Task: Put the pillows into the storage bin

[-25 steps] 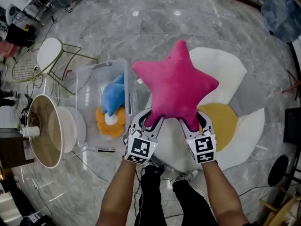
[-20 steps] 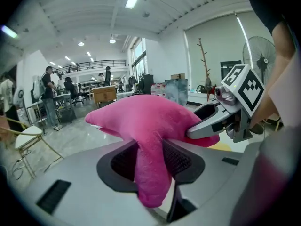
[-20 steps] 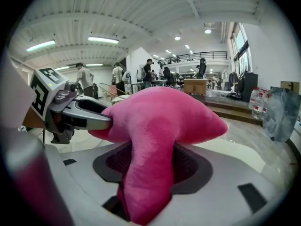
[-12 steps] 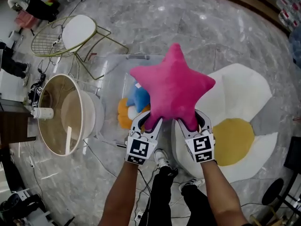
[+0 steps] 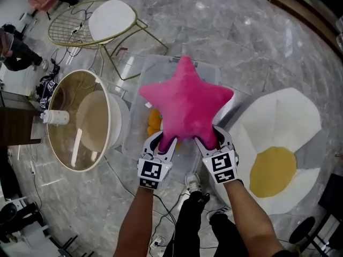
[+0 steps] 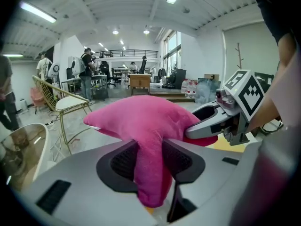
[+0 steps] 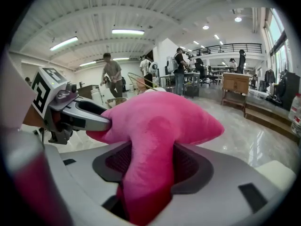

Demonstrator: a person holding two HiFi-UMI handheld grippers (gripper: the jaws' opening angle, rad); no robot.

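Above the clear storage bin (image 5: 135,116) on the marble floor (image 5: 241,36), a pink star pillow (image 5: 185,108) hangs between two grippers. The left gripper (image 5: 163,143) is clamped on one lower point and the right gripper (image 5: 208,139) on the other. An orange pillow (image 5: 154,123) lies inside the bin, beneath the star.

Open hall laid with grey marble floor (image 5: 241,36)
A gold wire chair (image 5: 110,20) and an egg-shaped rug (image 5: 284,122) are set on it; strip lights (image 7: 127,31) are mounted on the white ceiling (image 6: 117,4), and tall windows (image 6: 170,48) are seen beyond.
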